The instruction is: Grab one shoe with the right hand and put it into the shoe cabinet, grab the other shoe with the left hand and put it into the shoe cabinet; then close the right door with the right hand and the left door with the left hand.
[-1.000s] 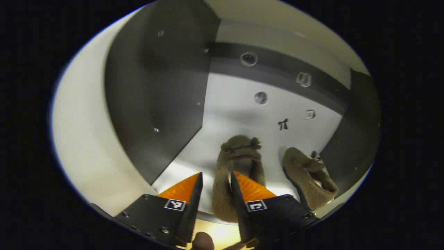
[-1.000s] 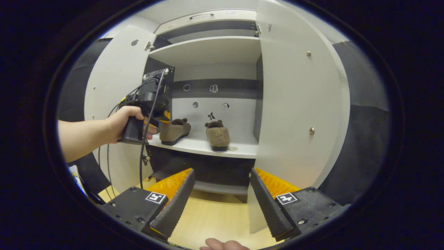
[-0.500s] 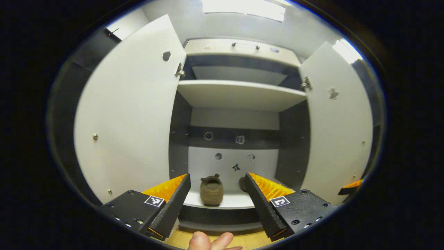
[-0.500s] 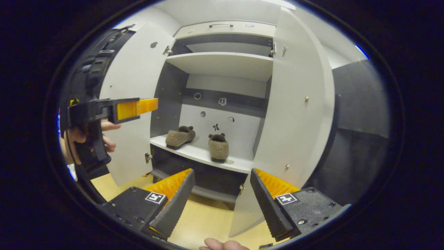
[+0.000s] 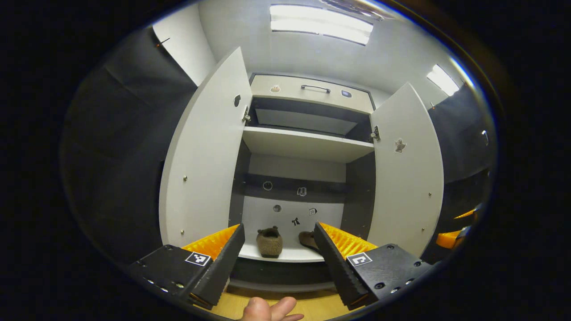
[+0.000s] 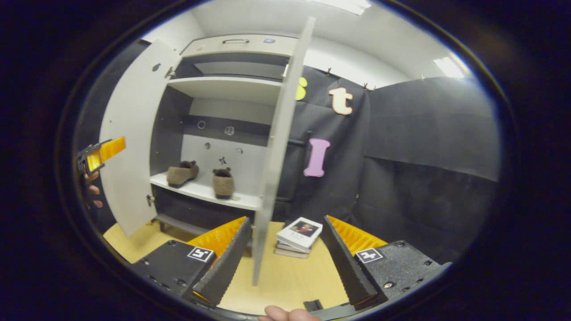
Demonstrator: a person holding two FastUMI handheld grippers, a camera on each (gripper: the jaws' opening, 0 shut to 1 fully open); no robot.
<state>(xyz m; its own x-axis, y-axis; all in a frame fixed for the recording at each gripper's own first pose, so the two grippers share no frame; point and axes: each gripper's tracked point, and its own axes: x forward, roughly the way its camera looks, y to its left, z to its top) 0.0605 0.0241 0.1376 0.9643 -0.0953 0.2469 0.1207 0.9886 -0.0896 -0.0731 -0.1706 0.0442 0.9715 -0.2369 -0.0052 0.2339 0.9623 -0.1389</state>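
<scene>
Shoes [image 6: 183, 173] [image 6: 222, 183] are set on the cabinet shelf [image 6: 200, 191]; both grippers [image 5: 279, 263] [image 6: 285, 258] are released and empty. If the right door [image 6: 276, 147] is pushed carelessly, its edge-on panel may be missed, or the book stack [image 6: 298, 236] struck.

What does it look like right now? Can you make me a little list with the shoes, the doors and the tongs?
shoes: left shoe and right shoe both sit on the cabinet shelf, apart from each other
left door: wide open
right door: open, seen edge-on in the right gripper view
left tongs: open, holding nothing, back from the cabinet
right tongs: open, holding nothing, near the right door's edge
floor: stack of books beside the cabinet
left to do: shut both doors
</scene>
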